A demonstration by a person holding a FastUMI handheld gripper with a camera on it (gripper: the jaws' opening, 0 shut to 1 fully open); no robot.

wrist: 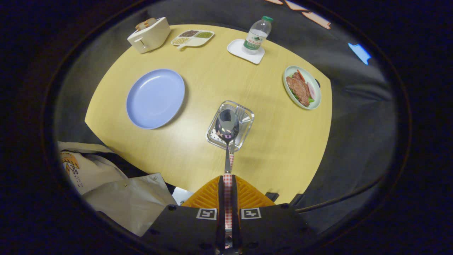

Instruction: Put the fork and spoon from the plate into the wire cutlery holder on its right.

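The tongs [228, 184] are clamped tight on the checked handle of the spoon [227, 128], whose bowl reaches ahead of the fingers, over the wire cutlery holder [247, 122]. The fork [240, 112] already stands inside that holder. Left of it lies the blue plate [155, 98].

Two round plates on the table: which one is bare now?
The blue plate, left of the wire cutlery holder, is bare. The green plate, beyond and right of the holder, carries food. The gripper is shut on the spoon, held over the holder.
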